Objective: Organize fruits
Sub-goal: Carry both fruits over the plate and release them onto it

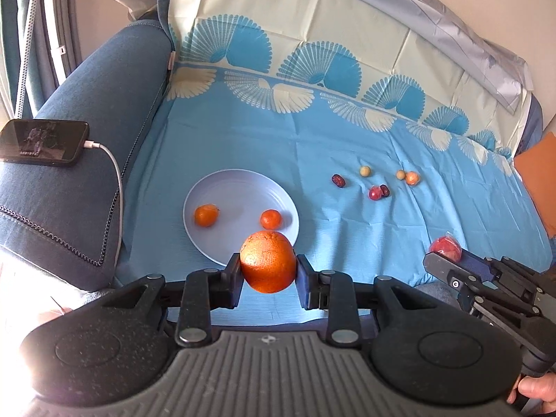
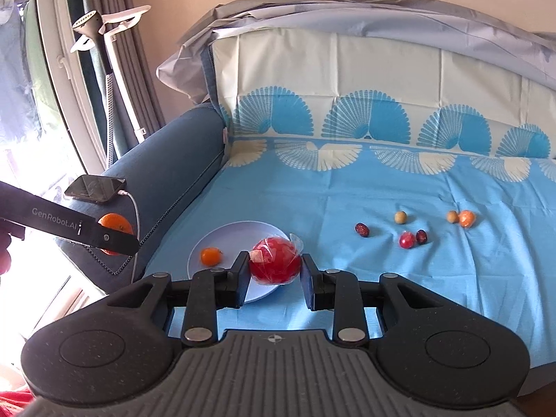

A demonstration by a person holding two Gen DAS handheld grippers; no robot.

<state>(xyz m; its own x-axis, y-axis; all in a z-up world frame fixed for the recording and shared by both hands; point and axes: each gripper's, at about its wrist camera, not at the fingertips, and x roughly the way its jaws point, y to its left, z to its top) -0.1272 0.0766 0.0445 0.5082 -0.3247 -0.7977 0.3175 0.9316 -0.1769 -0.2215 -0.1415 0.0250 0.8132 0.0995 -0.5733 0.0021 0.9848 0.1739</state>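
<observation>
My left gripper (image 1: 268,267) is shut on a large orange (image 1: 267,262), held above the near rim of a pale lilac plate (image 1: 243,187). Two small tangerines (image 1: 206,214) (image 1: 270,219) lie on the plate. My right gripper (image 2: 275,267) is shut on a red fruit in clear plastic wrap (image 2: 275,261), held over the plate's right side (image 2: 229,232). The red fruit also shows in the left wrist view (image 1: 445,246). Several small fruits lie loose on the blue cloth to the right: a dark date (image 1: 338,180), a tan ball (image 1: 365,171), a wrapped tangerine (image 1: 412,178).
A phone (image 1: 41,142) on a white charging cable rests on the blue sofa arm (image 1: 87,111) at the left. The patterned blue cloth (image 1: 312,139) covers the seat and back. An orange object (image 1: 542,187) sits at the far right edge. A garment steamer (image 2: 100,34) stands by the window.
</observation>
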